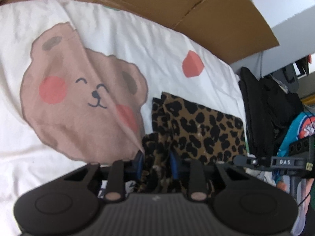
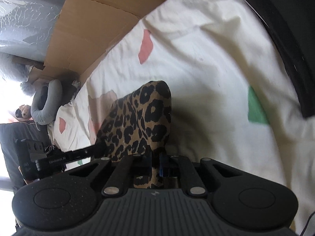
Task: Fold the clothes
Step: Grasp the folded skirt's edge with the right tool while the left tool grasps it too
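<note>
My left gripper [image 1: 156, 162] has its blue fingers [image 1: 140, 162] pinched on a bunched fold of the leopard-print cloth [image 1: 204, 127]; the rest of that cloth lies flat on the white bedsheet [image 1: 147, 45] just ahead and to the right, its near corner running toward a pile of black clothes [image 1: 263, 106] at the bed's right edge. On my left the sheet is open, with only the printed bear face [image 1: 82, 102] across it. A cardboard sheet [image 1: 177, 5] lines the far edge of the bed. My right gripper [image 2: 156, 162] is clamped on the same leopard-print cloth [image 2: 141, 118], which rises from the fingers [image 2: 148, 158] in a raised hump with its far edge folded over and held off the sheet. Right of that hump the bedsheet [image 2: 216, 49] is bare apart from printed patches, up to a black strip [image 2: 285, 39] along the edge. On my left the other gripper's body [image 2: 49, 159] sits close, and a grey neck pillow [image 2: 45, 106] lies at the far end.
</note>
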A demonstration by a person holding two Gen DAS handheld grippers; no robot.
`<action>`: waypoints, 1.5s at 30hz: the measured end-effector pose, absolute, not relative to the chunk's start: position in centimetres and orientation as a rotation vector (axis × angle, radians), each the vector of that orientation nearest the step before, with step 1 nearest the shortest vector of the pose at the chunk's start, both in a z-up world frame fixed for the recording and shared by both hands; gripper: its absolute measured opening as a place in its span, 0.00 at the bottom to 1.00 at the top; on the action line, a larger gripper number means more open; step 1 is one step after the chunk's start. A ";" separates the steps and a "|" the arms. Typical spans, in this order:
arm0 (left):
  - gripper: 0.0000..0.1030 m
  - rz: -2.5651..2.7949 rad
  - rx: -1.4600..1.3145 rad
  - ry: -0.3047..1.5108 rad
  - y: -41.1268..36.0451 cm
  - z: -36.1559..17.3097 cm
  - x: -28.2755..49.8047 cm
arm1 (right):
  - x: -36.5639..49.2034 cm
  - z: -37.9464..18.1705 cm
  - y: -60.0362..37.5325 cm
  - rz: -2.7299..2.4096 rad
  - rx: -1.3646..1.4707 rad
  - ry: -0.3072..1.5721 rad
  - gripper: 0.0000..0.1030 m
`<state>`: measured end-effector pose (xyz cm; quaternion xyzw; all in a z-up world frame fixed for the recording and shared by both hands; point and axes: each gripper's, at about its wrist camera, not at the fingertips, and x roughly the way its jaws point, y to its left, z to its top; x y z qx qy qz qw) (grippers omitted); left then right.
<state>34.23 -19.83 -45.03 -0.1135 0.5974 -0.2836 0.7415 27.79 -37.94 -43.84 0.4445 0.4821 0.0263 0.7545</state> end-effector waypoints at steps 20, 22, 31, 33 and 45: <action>0.34 -0.652 -0.254 1.377 -18.0 -45.7 32.1 | 26.0 -47.7 -35.3 0.130 1.023 1.173 0.21; 0.31 -0.646 -0.256 1.377 -17.9 -45.2 32.0 | 26.2 -47.2 -35.4 0.140 1.014 1.170 0.08; 0.14 -0.670 -0.300 1.359 -17.1 -42.5 31.0 | 26.5 -46.2 -35.9 0.127 0.996 1.151 0.06; 0.14 -0.667 -0.277 1.348 -17.2 -42.2 30.9 | 26.6 -46.1 -36.1 0.127 1.002 1.146 0.06; 0.58 -0.611 -0.371 1.375 -16.5 -46.1 32.6 | 26.9 -47.6 -35.5 0.141 1.049 1.158 0.37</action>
